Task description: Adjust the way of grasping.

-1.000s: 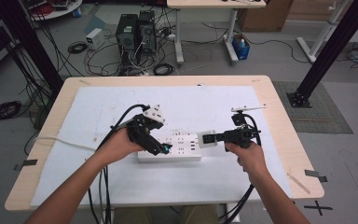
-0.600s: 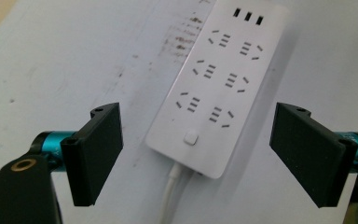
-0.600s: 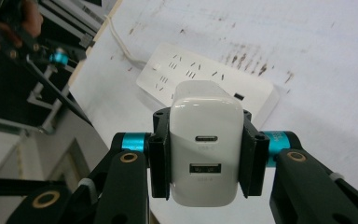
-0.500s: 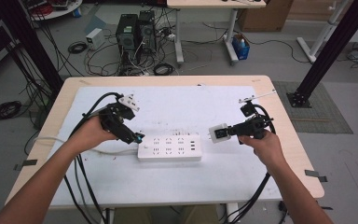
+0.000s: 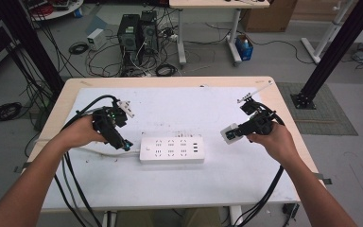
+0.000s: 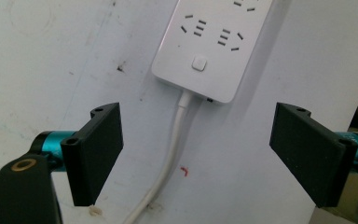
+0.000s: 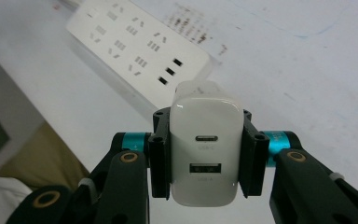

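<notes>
A white power strip (image 5: 171, 149) lies flat in the middle of the white table top (image 5: 184, 104), its cord (image 6: 172, 158) running off to the left. My left gripper (image 5: 123, 142) hovers just left of the strip's switch end. Its jaws stand open with nothing between them, and the cord passes below them in the left gripper view (image 6: 198, 154). My right gripper (image 5: 231, 133) is raised to the right of the strip, shut on a white USB charger (image 7: 205, 154) whose two ports face the camera. The strip (image 7: 140, 51) lies beyond it.
Black cables (image 5: 71, 175) trail from both grippers over the table's front edge. A thin light rod (image 5: 255, 92) lies near the back right corner. Computer towers (image 5: 137, 30) and loose wires sit on the floor behind the table, and a black post (image 5: 331, 56) stands at the right.
Both hands have drawn away from the power strip. The left gripper went left; the right gripper rose and went right with the charger in it.
</notes>
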`<state>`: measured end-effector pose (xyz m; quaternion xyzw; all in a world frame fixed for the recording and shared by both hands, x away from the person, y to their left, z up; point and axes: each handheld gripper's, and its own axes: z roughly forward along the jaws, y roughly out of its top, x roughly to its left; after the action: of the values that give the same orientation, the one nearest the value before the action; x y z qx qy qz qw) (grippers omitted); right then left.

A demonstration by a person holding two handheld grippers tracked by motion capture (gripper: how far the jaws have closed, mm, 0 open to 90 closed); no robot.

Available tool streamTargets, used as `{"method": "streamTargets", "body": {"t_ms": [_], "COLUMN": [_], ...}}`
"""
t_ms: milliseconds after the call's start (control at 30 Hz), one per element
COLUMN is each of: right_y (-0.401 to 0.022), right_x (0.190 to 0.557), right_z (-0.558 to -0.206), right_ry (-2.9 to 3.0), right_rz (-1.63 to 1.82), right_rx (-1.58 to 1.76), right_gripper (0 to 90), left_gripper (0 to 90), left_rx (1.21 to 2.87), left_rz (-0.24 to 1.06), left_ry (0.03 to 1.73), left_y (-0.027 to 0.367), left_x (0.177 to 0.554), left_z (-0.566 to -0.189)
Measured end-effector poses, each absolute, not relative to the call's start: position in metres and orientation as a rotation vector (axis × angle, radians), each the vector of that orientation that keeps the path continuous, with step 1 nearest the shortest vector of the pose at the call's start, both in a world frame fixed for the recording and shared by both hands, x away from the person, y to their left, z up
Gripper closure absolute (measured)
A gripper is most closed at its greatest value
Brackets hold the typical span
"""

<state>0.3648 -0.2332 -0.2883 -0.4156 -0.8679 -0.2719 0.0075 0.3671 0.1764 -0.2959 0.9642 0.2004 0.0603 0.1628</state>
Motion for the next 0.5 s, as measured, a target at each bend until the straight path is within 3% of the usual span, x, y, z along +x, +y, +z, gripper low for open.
{"method": "streamTargets", "body": {"t_ms": [200, 500], "right_y": [-0.237, -0.243], "right_x": [0.365, 0.362], "right_z": [-0.285, -0.281], "right_ry": [-2.787, -2.828], "right_rz": [-0.801, -0.795], "right_rx": [-1.262, -1.239], "right_gripper": [62.4, 62.3], "left_gripper": [17.3, 17.4], "left_rx": [2.673, 2.681], "left_rz": [0.196, 0.222], "left_ry": [0.668, 0.717], "left_y": [0.181, 0.194], "left_x": [0.366, 0.365], "left_z": [-0.297, -0.294]}}
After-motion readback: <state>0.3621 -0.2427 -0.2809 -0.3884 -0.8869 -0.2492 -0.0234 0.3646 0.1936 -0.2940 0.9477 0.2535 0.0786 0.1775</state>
